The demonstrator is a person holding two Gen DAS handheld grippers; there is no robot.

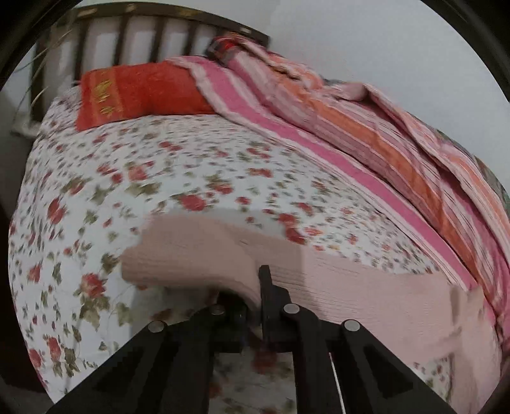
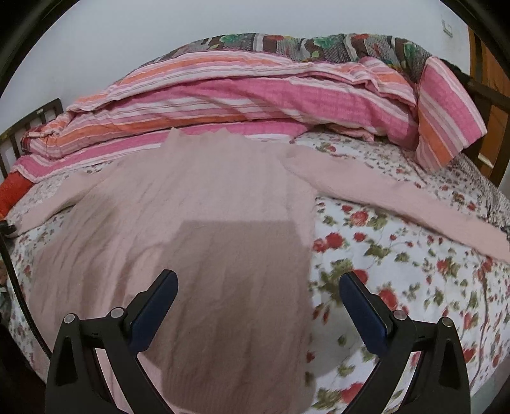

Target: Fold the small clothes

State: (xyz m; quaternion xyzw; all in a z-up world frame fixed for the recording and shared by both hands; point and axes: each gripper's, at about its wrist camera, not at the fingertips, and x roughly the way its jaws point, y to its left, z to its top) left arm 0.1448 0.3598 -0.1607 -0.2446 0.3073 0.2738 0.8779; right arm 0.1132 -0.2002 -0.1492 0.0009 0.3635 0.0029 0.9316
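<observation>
Pale pink sweater (image 2: 204, 197); white bedsheet (image 1: 178, 165) with red flowers; pink-orange striped quilt (image 2: 255, 95); red-orange pillow (image 1: 137, 92).

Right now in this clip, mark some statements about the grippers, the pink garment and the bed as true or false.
1. The left hand-held gripper is shut on the pink sweater. True.
2. The right hand-held gripper is clamped on a sleeve. False: its jaws stand wide open above the sweater, holding nothing.
3. The sweater lies on a floral bedsheet. True.
4. The striped quilt covers the sweater. False: it is bunched up behind it, along the far side of the bed.
5. The orange-red pillow sits near the headboard. True.
</observation>
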